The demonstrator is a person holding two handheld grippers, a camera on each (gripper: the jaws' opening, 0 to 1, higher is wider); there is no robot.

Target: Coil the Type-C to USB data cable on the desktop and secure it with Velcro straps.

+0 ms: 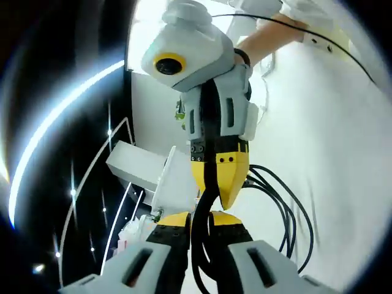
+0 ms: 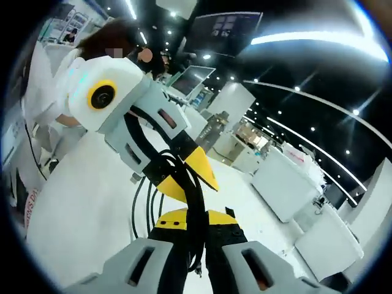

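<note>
A black data cable (image 1: 288,214) hangs in several loops above the white desktop (image 1: 343,153). In the left gripper view, my left gripper (image 1: 197,219) is shut on a bundle of the cable's strands between its yellow tips. My right gripper (image 1: 220,184) comes down from above, tips almost touching the left's, and is shut on the same bundle. In the right gripper view, my right gripper (image 2: 196,217) pinches the cable (image 2: 146,202) at the bottom. My left gripper (image 2: 193,177) reaches in from the upper left and meets it tip to tip, with the loops drooping to the left.
A person's hand (image 1: 269,37) holds the right gripper, and a thin black wire (image 1: 331,43) crosses the desktop behind it. A white box (image 1: 131,162) stands off the desk's left edge. White counters (image 2: 288,184) fill the hall beyond.
</note>
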